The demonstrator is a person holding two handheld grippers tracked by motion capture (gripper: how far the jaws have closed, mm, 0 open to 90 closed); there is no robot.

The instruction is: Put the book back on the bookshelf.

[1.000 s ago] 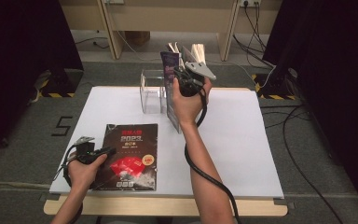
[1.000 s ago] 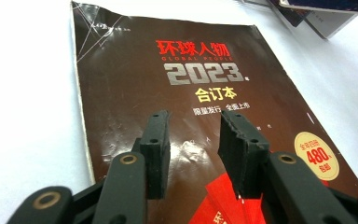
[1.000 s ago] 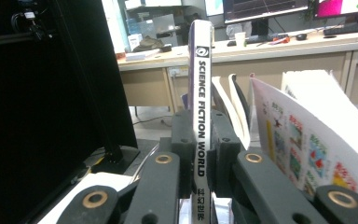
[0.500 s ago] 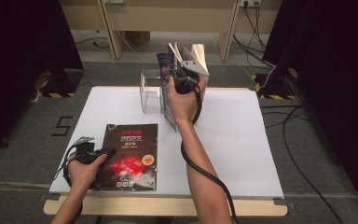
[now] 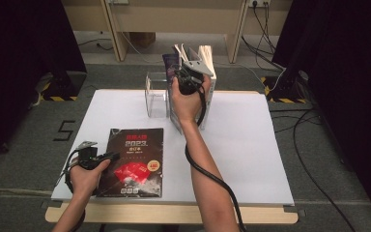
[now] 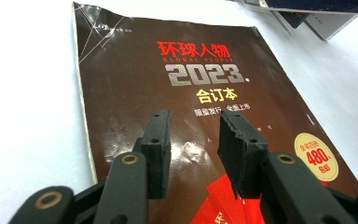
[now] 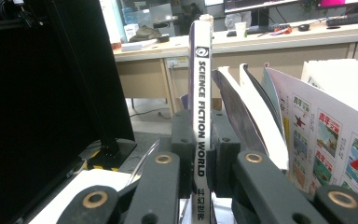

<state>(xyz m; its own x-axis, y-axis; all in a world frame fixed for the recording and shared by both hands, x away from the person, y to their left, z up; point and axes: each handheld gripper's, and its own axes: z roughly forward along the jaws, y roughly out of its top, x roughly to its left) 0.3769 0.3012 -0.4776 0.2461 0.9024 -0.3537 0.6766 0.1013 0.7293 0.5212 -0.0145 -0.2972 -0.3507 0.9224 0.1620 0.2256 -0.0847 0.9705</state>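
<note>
Flanking gripped magazine (image 7: pixel 200 116): splayed magazines (image 7: pixel 321 135), clear holder (image 5: pixel 156 94).

Between the left gripper's (image 6: pixel 193 144) fingers (image 6: pixel 156 154) the gap stands free, with the dark 2023 magazine (image 5: pixel 135 159) lying flat just beneath them and bare counter (image 5: pixel 270 159) beyond its edges. The right gripper's (image 7: pixel 200 154) fingers (image 7: pixel 223 154) have no room between them: the Science Fiction World magazine (image 7: pixel 200 102) sits there. Just right of those fingers, fanned upright magazines (image 7: pixel 317 135) block the way; to their left, a clear holder (image 5: pixel 155 94) stands near.
</note>
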